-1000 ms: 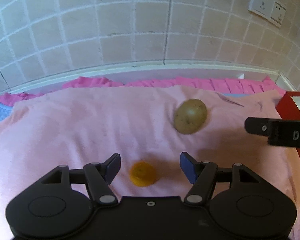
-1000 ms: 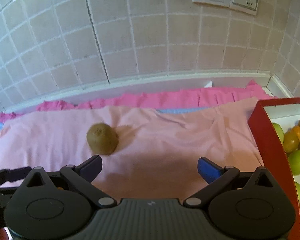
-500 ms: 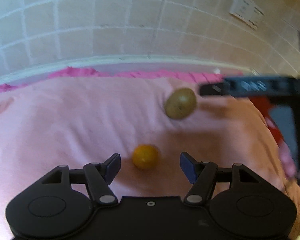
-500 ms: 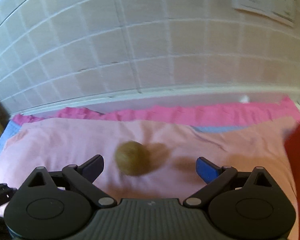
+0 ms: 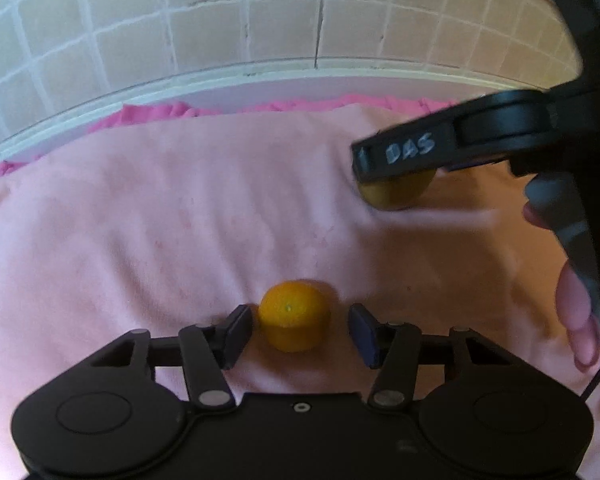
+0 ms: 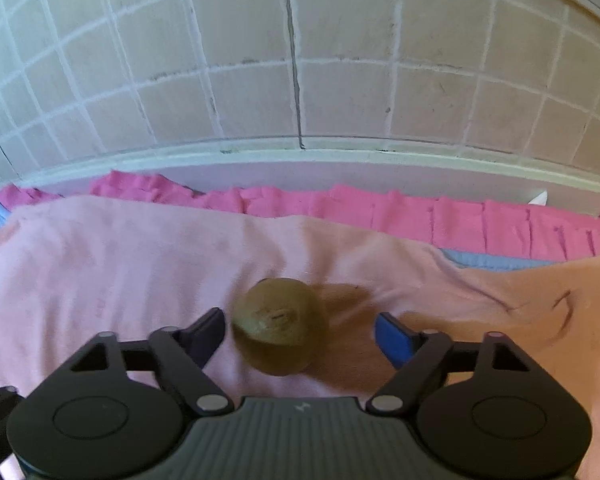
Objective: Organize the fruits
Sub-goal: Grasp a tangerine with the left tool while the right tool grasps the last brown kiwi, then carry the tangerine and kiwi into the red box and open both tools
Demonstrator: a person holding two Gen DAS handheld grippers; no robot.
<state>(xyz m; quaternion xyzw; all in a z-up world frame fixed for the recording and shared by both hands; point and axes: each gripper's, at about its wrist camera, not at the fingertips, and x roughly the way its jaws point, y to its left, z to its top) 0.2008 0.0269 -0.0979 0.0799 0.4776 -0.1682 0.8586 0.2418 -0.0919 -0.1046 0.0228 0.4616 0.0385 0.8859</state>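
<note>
**Ana:** Fruit on both sides! Low in the left wrist view, centre frame, the small round glossy orange citrus (image 5: 294, 316) sits between the fingers of the left claw (image 5: 300, 330), which is closing, though neither blue pad presses it yet.

**Ben:** And the right claw (image 6: 300, 332) is closing too, around the fuzzy brown oval kiwi (image 6: 280, 324) at lower centre of its own view. Left pad just beside the skin, right pad apart.

**Ana:** Both fruits lie on the soft pale pink cloth (image 5: 140, 220) over the counter, wrinkled, with brighter pink fabric (image 6: 380, 212) bunched along the beige tiled wall (image 6: 340, 60).

**Ben:** Handling? The citrus looks light, firm and a bit slick; I'd pinch it across the widest part.

**Ana:** The kiwi's fuzz should give grip, but the flesh probably bruises, so a gentle squeeze across its short middle. It may roll on that cloth.

**Ben:** At upper right of the left view, the right claw's black finger covers the kiwi's top.
</note>
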